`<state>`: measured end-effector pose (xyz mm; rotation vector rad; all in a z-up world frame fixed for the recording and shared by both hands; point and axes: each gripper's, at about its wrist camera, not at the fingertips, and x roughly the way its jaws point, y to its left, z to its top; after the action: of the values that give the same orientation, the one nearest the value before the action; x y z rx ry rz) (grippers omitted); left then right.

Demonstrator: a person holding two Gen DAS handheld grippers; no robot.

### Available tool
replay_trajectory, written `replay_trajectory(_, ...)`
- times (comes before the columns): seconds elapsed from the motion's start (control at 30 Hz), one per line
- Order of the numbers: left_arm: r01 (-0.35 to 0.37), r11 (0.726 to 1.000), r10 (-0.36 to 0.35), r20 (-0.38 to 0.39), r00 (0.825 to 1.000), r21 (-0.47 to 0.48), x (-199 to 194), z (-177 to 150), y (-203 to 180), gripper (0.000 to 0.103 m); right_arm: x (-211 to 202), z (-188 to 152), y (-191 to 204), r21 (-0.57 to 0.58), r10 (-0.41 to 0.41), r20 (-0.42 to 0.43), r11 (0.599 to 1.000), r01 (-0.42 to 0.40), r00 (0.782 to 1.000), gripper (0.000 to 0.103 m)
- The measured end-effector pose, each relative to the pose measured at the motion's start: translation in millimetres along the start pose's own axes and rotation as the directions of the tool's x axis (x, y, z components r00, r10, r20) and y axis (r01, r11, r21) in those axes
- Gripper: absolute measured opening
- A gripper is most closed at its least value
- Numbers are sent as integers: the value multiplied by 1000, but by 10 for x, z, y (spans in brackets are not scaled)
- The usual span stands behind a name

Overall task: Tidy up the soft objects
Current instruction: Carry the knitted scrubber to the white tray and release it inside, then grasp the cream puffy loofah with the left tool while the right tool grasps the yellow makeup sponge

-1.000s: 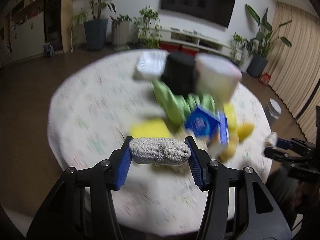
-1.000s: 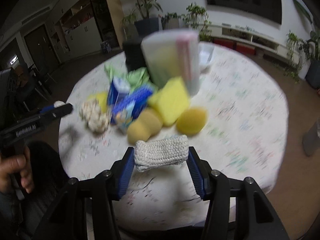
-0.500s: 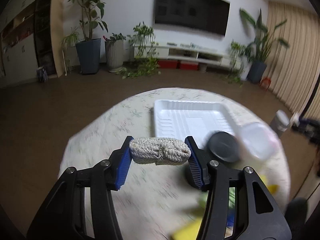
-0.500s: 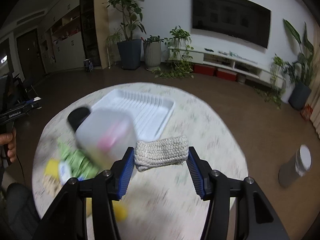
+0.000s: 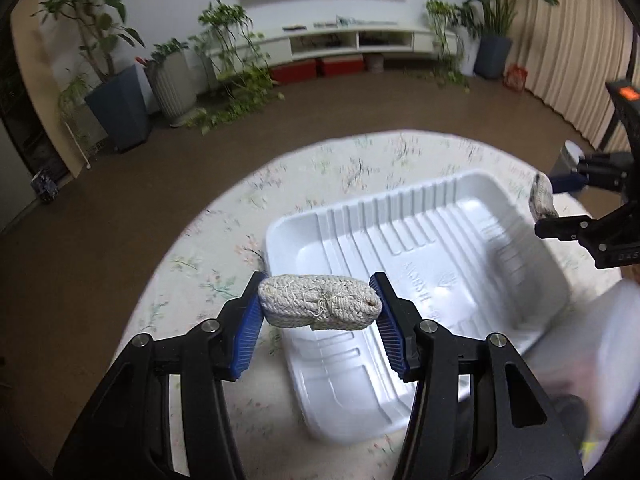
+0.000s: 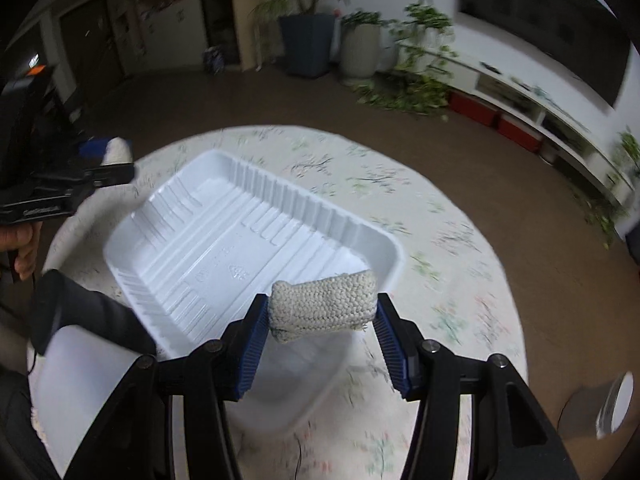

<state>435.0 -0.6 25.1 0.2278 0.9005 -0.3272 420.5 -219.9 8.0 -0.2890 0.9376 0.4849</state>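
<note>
My left gripper (image 5: 318, 307) is clamped on a braided rope bundle (image 5: 319, 306), its blue pads (image 5: 247, 330) pressing both ends so the bundle lies crosswise between them, a knot of loose threads at its middle. It hangs in the air above the near left corner of the white tray (image 5: 460, 216), not touching it. My right gripper (image 6: 320, 316) is closed on a knitted cream pad (image 6: 325, 307), folded thick and slightly tilted, which sits squeezed between its blue pads (image 6: 251, 350) over the tray's (image 6: 256, 168) near right rim.

From the left camera, my right gripper (image 5: 558, 204) shows at the far right edge of the tray, the knitted pad seen end-on between its fingers. From the right camera, the left gripper (image 6: 114, 160) reaches in from the left with a pale end of the rope bundle (image 6: 117, 151) showing, and a hand (image 6: 22, 250) wraps its handle.

The ribbed tray lies empty on a round table (image 5: 360, 160) covered with a pale flowered cloth. A blurred translucent white container (image 6: 86, 364) with a dark object (image 6: 80, 312) behind it stands just beside the tray's near end. Potted plants (image 5: 116, 92) and a low white media shelf (image 5: 352, 40) line the far wall.
</note>
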Motion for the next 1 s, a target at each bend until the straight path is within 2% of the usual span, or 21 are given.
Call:
replay_trajectory(0.17, 31, 999, -29, -64, 998, 34, 286, -185, -113, 50, 342, 91, 133, -85, 10, -53, 996, -15, 999, 55)
replay_trajectory(0.37, 34, 998, -29, -108, 994, 50, 479, -271, -189, 52, 614, 33, 125, -91, 13, -101, 996, -22, 995, 56)
replay_trajectory(0.43, 21, 997, -13, -102, 995, 69, 467, -279, -224, 52, 702, -10, 106, -92, 13, -135, 995, -25, 991, 57)
replay_trajectory(0.5, 18, 998, -11, -106, 994, 63, 459, -285, -228, 52, 701, -21, 111, -93, 15, -123, 995, -27, 992, 61)
replay_trajectory(0.53, 22, 998, -16, -104, 994, 59, 449, -292, -231, 55, 685, -25, 104, -86, 20, -119, 996, -31, 993, 66)
replay_trajectory(0.57, 29, 998, -24, -100, 995, 53, 427, -299, -231, 61, 665, -25, 108, -82, 21, -110, 996, -31, 994, 69)
replay_trajectory(0.6, 37, 998, -33, -93, 995, 46, 402, -303, -228, 64, 652, -20, 125, -86, 19, -100, 996, -28, 995, 75)
replay_trajectory(0.63, 44, 998, -40, -85, 996, 37, 378, -303, -218, 67, 629, -18, 144, -92, 14, -87, 996, -22, 996, 76)
replay_trajectory(0.7, 51, 999, -50, -61, 997, 15, 294, -300, -185, 71, 564, -21, 161, -98, 14, -66, 995, -20, 998, 77)
replay_trajectory(0.73, 51, 999, -50, -52, 997, 6, 263, -296, -164, 75, 539, -19, 152, -96, 14, -57, 995, -19, 998, 77)
replay_trajectory(0.83, 56, 997, -56, -8, 998, -47, 65, -280, -41, 77, 390, -10, 58, -69, 4, -23, 998, -5, 1000, 77)
replay_trajectory(1.0, 92, 982, -73, 114, 991, -165, -583, -471, 236, 91, -208, -106, -194, 31, 1, 93, 999, -4, 996, 78)
